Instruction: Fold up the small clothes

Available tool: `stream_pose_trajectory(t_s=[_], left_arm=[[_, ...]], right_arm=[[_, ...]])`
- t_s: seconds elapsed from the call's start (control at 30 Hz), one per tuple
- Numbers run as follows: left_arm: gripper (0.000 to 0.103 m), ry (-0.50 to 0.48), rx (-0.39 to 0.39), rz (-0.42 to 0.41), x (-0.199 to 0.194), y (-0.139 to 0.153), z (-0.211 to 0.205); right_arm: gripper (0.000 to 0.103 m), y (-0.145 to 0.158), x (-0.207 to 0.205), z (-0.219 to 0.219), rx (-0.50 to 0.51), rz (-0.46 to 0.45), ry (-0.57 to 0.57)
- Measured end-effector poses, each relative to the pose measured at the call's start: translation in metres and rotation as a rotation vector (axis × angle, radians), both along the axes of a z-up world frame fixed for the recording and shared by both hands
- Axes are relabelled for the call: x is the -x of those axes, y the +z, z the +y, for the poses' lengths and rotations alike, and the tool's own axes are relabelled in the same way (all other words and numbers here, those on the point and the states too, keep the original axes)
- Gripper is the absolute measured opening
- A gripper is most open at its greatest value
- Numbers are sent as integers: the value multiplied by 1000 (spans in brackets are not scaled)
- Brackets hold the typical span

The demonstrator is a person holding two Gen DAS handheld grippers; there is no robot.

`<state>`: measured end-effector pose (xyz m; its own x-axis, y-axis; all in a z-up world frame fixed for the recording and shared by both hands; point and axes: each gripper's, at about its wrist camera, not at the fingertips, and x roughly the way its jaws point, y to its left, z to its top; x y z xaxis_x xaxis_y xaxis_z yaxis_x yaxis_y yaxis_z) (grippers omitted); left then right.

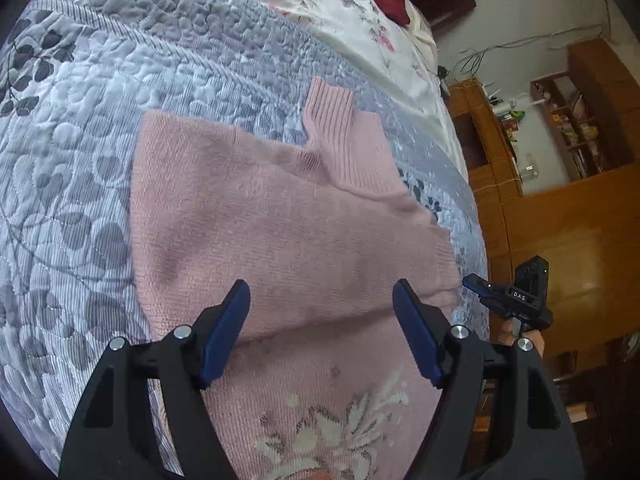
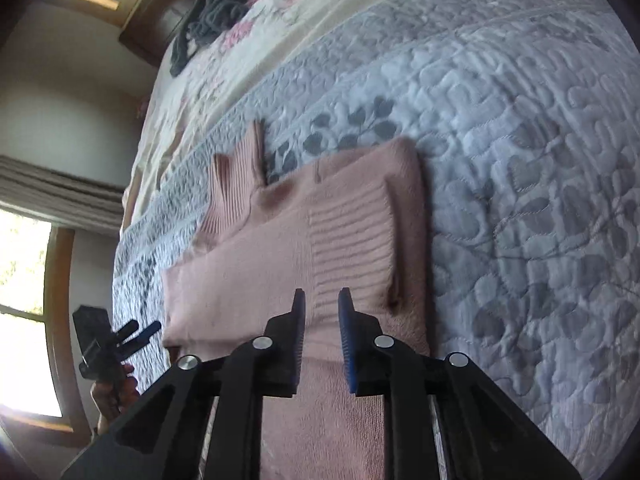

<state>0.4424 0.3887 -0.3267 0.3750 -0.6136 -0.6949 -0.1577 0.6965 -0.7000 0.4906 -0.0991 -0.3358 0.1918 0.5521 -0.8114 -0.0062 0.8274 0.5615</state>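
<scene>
Pink sweater (image 1: 280,216) lies partly folded on the bed's quilt (image 1: 80,200). Left claw (image 1: 322,332) hovers released above it. Right claw (image 2: 321,340), narrowly parted, grasps nothing.

A: The pink knitted sweater (image 1: 280,216) runs off the left wrist view's bottom edge, so its white flower pattern is cut short.

B: In the right wrist view it's blurred, and the dark grey crumpled cloth (image 2: 212,12) up the bed is too small to identify.
</scene>
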Motion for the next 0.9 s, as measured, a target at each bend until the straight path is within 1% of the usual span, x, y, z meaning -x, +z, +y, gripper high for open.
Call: stream_pose_trajectory(t_s=[0.07, 0.1, 0.13, 0.17, 0.2, 0.23, 0.3, 0.33, 0.37, 0.4, 0.43, 0.47, 0.5, 0.53, 0.57, 0.6, 0.63, 0.7, 0.77, 0.83, 0.9], left_arm=[[72, -13, -68, 65, 0, -20, -4], [64, -21, -83, 95, 0, -31, -3], [61, -15, -79, 109, 1, -37, 0], [61, -6, -64, 112, 0, -35, 2], [62, 2, -48, 108, -1, -30, 3], [62, 1, -27, 83, -3, -23, 4], [65, -10, -6, 26, -11, -8, 2], [66, -8, -9, 3, -18, -3, 3], [67, 4, -22, -7, -24, -2, 5], [68, 22, -36, 1, -33, -4, 9], [68, 41, -46, 21, -40, -10, 13], [68, 58, -62, 57, -47, -21, 18], [66, 63, -80, 115, -53, -34, 23], [60, 56, -83, 167, -57, -46, 26], [54, 59, -81, 181, -61, -47, 29], [55, 51, -68, 170, -66, -41, 31], [56, 40, -58, 129, -72, -31, 32], [61, 36, -24, 46, -91, -14, 35], [64, 49, 14, -9, -120, -5, 37], [64, 39, 5, -47, -153, -2, 30], [64, 10, 17, -60, -187, -9, 19]], right_arm=[[16, -16, -1, 5, 34, 30, 3], [9, -25, -2, 3, 56, 45, 1], [4, -30, -4, 0, 64, 58, -3], [1, -30, -4, -2, 68, 63, -4], [4, -24, -3, -2, 71, 51, 1], [13, -15, -3, 1, 68, 21, 12], [14, -3, -9, 2, 50, -22, 13], [14, 0, -16, 1, 40, -33, -2], [14, -1, -23, 0, 30, -38, -19], [14, -5, -31, -2, 17, -34, -38], [15, -11, -40, -5, 11, -21, -48], [12, -19, -47, -7, 29, -3, -51], [5, -29, -54, -11, 54, 25, -47], [0, -36, -59, -14, 66, 51, -35], [0, -36, -63, -14, 72, 58, -23], [6, -29, -67, -15, 67, 45, -19], [15, -19, -71, -15, 50, 19, -16], [16, -5, -87, -9, -26, -7, -8], [20, 0, -112, 5, -83, -13, -5], [23, -4, -139, 27, -117, -8, 14], [25, -13, -165, 56, -122, -1, 38]])
